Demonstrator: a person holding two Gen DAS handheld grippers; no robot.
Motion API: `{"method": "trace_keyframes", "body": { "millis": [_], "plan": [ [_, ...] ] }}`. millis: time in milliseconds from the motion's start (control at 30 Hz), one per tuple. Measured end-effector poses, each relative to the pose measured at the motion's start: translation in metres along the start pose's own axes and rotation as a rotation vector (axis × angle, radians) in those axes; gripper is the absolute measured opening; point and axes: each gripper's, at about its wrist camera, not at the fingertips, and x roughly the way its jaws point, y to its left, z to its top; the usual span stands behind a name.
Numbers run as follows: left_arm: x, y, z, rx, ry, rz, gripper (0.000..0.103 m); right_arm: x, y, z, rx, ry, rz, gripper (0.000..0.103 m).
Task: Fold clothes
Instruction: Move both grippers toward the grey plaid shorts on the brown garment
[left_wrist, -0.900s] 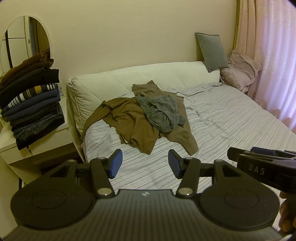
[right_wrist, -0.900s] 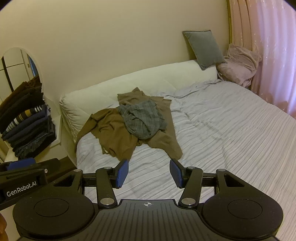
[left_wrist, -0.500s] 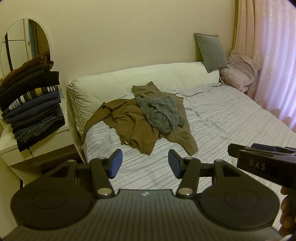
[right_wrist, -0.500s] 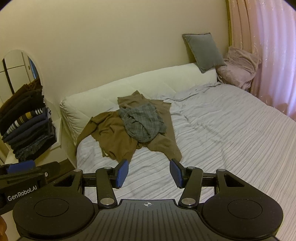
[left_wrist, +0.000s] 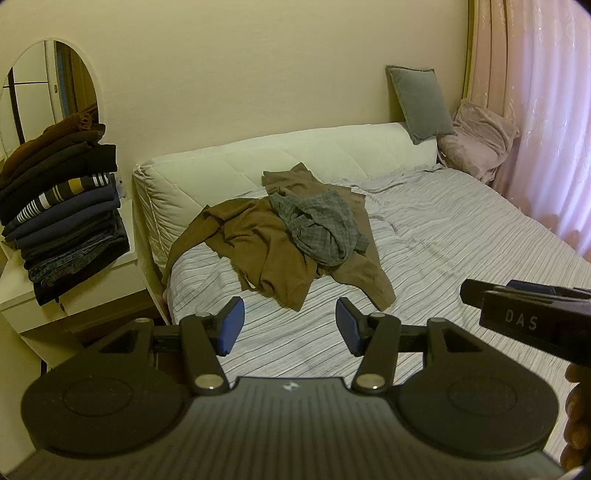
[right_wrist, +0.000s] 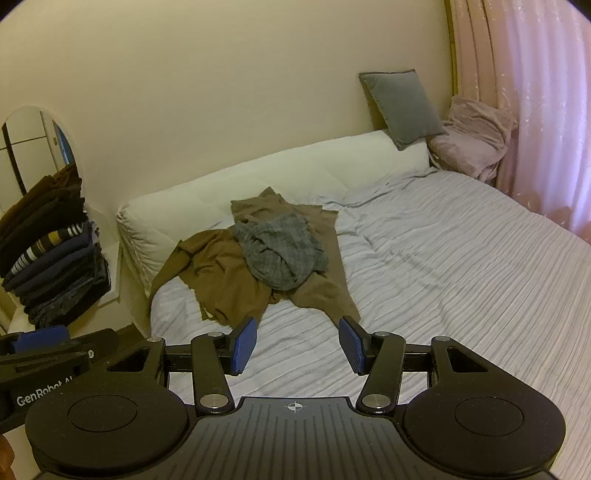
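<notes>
Both hand-held grippers, left (left_wrist: 288, 325) and right (right_wrist: 297, 345), edge closer to the bed (right_wrist: 461, 266), jaws apart, empty; the crumpled brown garment (left_wrist: 273, 254) and grey garment (left_wrist: 317, 229), seemingly separate pieces, need grasping.

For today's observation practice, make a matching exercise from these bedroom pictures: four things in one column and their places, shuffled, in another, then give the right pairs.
Things
1. grey checked garment
2. brown garment
3. grey cushion
4. folded stack

Places
A. leaning against the wall above the headboard
B. on the white side table, in front of the mirror
C. on top of the brown garment
D. spread on the striped bed sheet

Pairs: 1-C, 2-D, 3-A, 4-B
</notes>
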Motion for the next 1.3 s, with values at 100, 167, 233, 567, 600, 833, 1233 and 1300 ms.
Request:
{"method": "trace_keyframes", "body": {
  "millis": [100,167,233,567,600,833,1233,1300],
  "plan": [
    [0.0,0.0,0.002,0.0,0.002,-0.003,0.051,0.004,0.001,0.0,0.003,0.0,-0.006,0.053],
    [0.002,0.002,0.004,0.0,0.005,-0.005,0.051,0.007,0.002,0.002,0.006,-0.001,-0.009,0.053],
    [0.005,0.004,0.006,0.0,0.007,-0.007,0.051,0.009,0.003,0.004,0.009,-0.007,-0.009,0.053],
    [0.037,0.007,0.023,0.024,0.02,-0.045,0.054,0.031,0.001,0.017,0.031,-0.009,-0.048,0.053],
    [0.042,0.007,0.025,0.027,0.022,-0.05,0.054,0.035,0.001,0.019,0.035,-0.008,-0.053,0.053],
    [0.077,0.008,0.042,0.052,0.04,-0.088,0.054,0.066,-0.002,0.028,0.062,0.005,-0.091,0.053],
    [0.152,0.027,0.074,0.06,0.097,-0.11,0.054,0.138,0.002,0.057,0.087,0.046,-0.112,0.053],
    [0.165,0.031,0.08,0.063,0.106,-0.113,0.054,0.148,0.002,0.063,0.093,0.051,-0.119,0.053]
  ]
}}
